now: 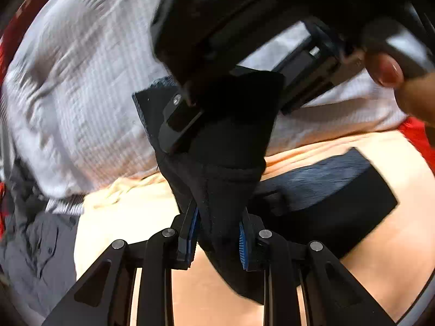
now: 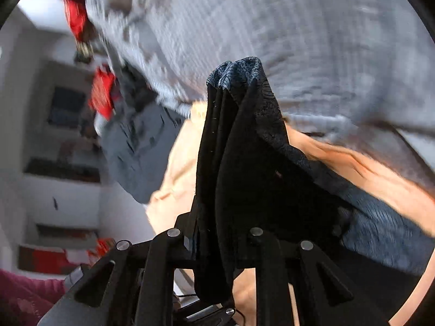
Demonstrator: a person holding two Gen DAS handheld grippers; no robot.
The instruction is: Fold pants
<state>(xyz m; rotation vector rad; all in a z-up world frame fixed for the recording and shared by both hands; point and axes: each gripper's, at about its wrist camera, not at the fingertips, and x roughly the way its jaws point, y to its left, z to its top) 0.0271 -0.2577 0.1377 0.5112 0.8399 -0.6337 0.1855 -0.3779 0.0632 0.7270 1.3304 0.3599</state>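
Pants (image 1: 217, 190): dark fabric, nearest the lens in both wrist views; bunched and lifted, the rest trailing down to a flat, partly folded section beyond and right of the left jaws.
Left gripper (image 1: 218, 229): jaws closed on a thick gather of the pants; blue pads press the cloth from both sides.
Right gripper (image 2: 217, 233): jaws closed on several stacked layers of the pants, which rise in pleats straight ahead of the fingers. In the left wrist view it sits just ahead of and above the left jaws, clamped on the same bundle.
Risk 1: layers in the right jaws look uneven; if one slips, the fold edge would likely skew.
Risk 2: both grippers are very close together; pulling apart hard could probably drag the flat section out of line.
Risk 3: motion blur suggests speed; a quick swing could let the hanging part twist.
Surface: peach sheet (image 1: 367, 271) lies below the jaws, under the flat section.
Surroundings: white checked bedding (image 1: 81, 81) beyond; grey garment (image 2: 136, 152) to the left.
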